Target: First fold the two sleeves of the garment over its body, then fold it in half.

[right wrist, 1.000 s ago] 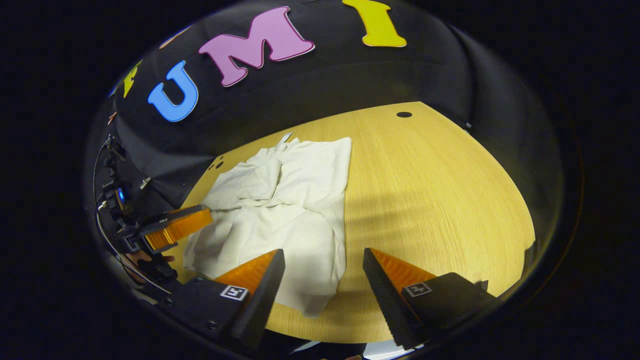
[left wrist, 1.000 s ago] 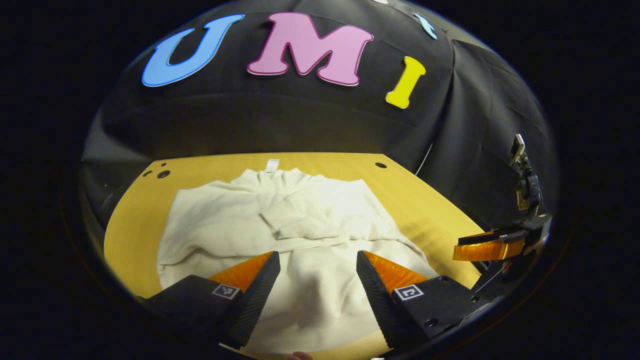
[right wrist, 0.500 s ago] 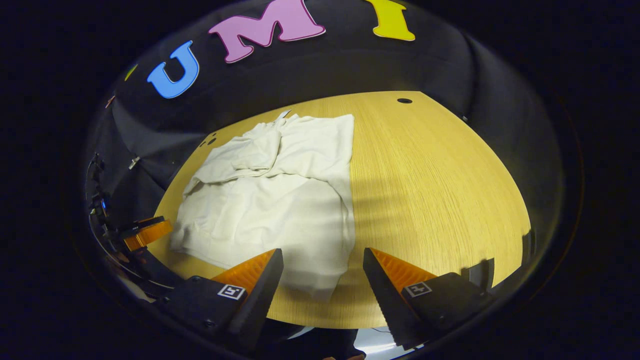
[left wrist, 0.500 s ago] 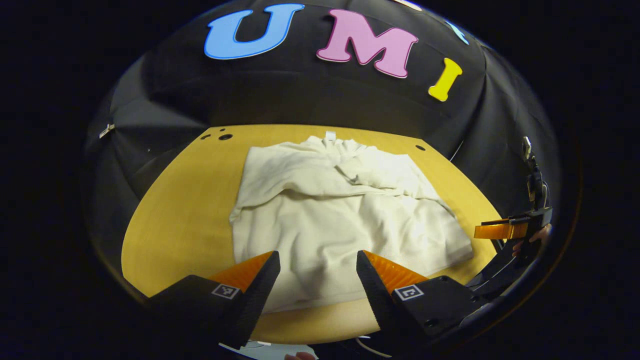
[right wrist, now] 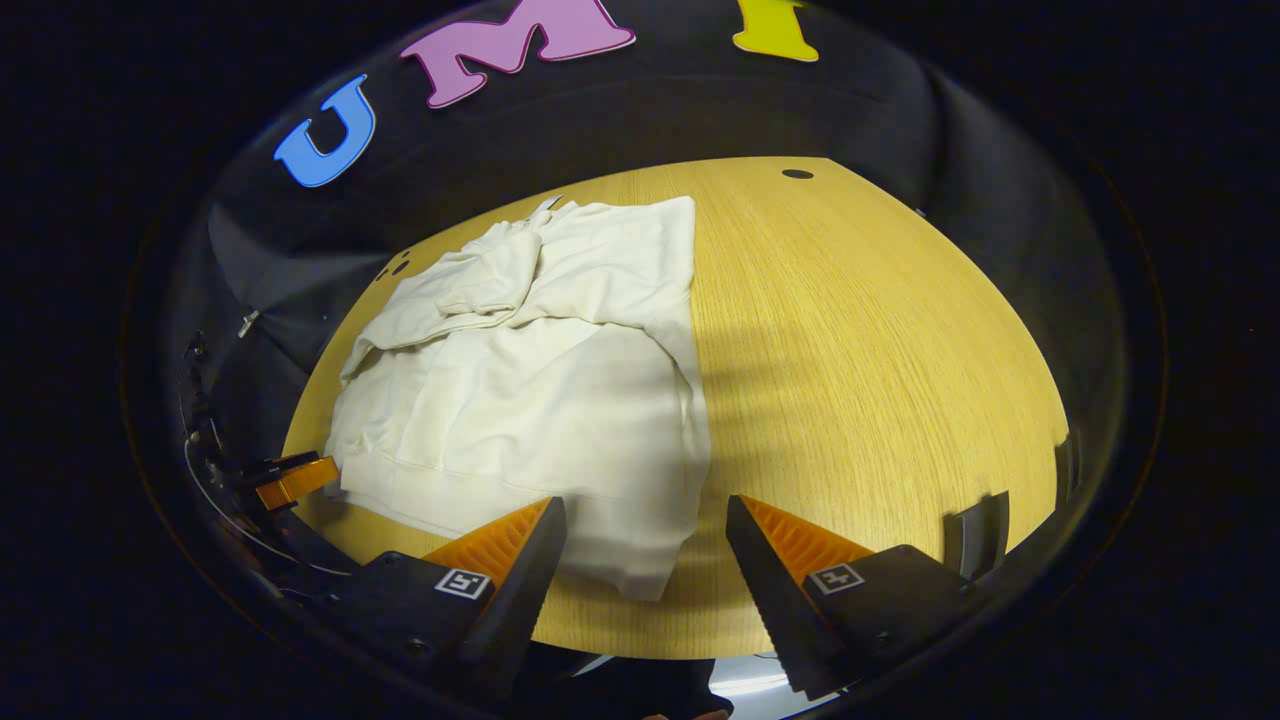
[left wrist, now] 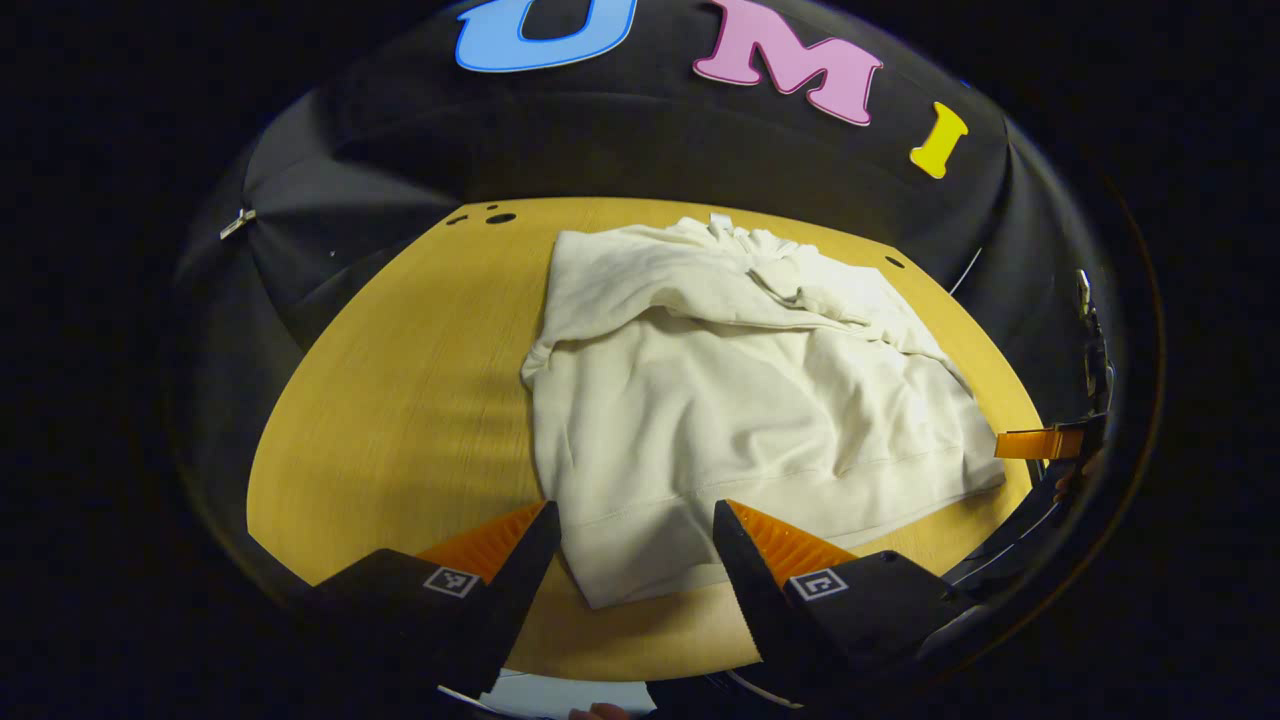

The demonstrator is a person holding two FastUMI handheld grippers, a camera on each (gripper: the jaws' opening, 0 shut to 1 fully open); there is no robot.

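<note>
The garment (left wrist: 740, 400), a pale cream top, lies flat on the wooden desk (left wrist: 400, 380) with both sleeves already folded in across the upper body, where they bunch near the collar. It has not been folded in half.

In the left gripper view, the left gripper (left wrist: 636, 545) hangs above the near hem with its fingers spread apart and holding nothing; the garment's near left corner lies between and just beyond the fingertips. Bare desk stretches wide to the left of the fingers, up to two small holes (left wrist: 490, 216) at the far edge. To the right, the hem runs out close to the desk's edge, where the other gripper (left wrist: 1035, 442) shows edge-on.

In the right gripper view, the right gripper (right wrist: 645, 545) also has its fingers spread and empty. The garment's near right corner (right wrist: 640, 575) sits between the fingertips, slightly toward the left finger. A broad open stretch of desk lies ahead of and to the right of the right finger, with a single hole (right wrist: 797, 174) far off. The left gripper (right wrist: 295, 480) appears low at the left, just beside the hem's far corner.
</note>
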